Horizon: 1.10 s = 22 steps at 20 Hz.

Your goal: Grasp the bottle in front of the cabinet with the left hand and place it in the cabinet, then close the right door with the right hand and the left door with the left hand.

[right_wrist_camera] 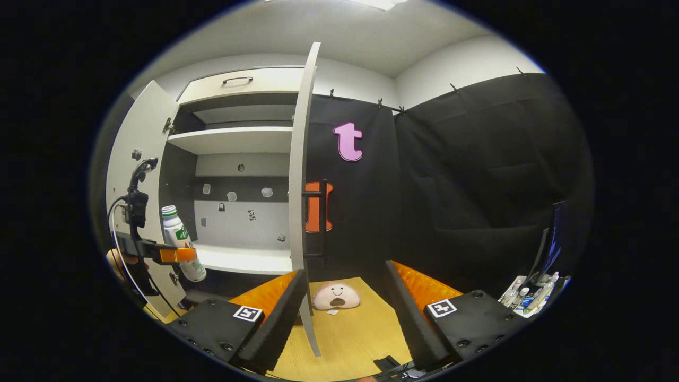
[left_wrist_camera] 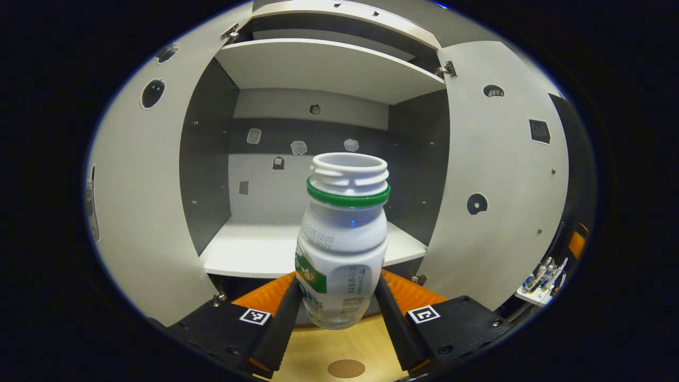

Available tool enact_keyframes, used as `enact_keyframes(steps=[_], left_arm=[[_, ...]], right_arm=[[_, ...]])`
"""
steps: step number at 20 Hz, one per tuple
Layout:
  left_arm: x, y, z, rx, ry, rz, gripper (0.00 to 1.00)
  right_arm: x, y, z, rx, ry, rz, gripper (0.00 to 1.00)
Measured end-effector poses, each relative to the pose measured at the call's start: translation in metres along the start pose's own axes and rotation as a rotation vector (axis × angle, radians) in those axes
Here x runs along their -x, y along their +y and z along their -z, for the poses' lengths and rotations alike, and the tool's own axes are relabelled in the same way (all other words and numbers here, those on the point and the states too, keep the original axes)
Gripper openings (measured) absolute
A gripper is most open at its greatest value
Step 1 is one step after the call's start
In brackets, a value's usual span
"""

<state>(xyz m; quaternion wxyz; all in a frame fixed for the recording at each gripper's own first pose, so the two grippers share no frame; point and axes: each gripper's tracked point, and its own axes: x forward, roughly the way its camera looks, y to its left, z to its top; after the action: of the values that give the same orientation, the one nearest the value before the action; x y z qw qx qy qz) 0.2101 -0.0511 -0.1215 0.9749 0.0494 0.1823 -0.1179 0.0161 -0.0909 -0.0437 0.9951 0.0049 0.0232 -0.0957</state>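
Bottle clamped upright in left claw, facing cabinet.

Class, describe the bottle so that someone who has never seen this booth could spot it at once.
Find the tall cabinet with both doors swung open. In front of its lower shelf, the left gripper holds the bottle upright between its fingers, clear of the wooden surface below. It is white, capless, with a threaded neck above a green ring and a green-marked label.
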Motion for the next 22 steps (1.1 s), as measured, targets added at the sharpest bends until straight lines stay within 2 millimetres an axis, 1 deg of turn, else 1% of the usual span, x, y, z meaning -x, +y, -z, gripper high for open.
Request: enact_keyframes(steps=[5,9,11,14,17,22], left_arm=[[-0.027,0.021,-0.029,-0.019,-0.026,-0.043,0.80],[-0.057,0.032,-0.038,-0.087,-0.011,-0.069,0.80],[-0.075,0.037,-0.037,-0.089,0.008,-0.076,0.79],[-0.098,0.042,-0.027,-0.093,0.054,-0.084,0.79],[-0.120,0.042,-0.018,-0.087,0.097,-0.084,0.79],[-0.140,0.040,-0.009,-0.068,0.129,-0.100,0.79]], right_arm=[[-0.002,-0.008,-0.001,0.008,0.000,0.022,0.97],[-0.003,-0.014,0.001,0.005,0.009,0.035,0.97],[-0.005,-0.019,0.000,0.010,0.008,0.046,0.97],[-0.006,-0.027,-0.001,0.010,0.008,0.065,0.97],[-0.006,-0.036,0.002,0.006,0.017,0.086,0.97],[-0.008,-0.044,0.006,0.001,0.031,0.103,0.97]])
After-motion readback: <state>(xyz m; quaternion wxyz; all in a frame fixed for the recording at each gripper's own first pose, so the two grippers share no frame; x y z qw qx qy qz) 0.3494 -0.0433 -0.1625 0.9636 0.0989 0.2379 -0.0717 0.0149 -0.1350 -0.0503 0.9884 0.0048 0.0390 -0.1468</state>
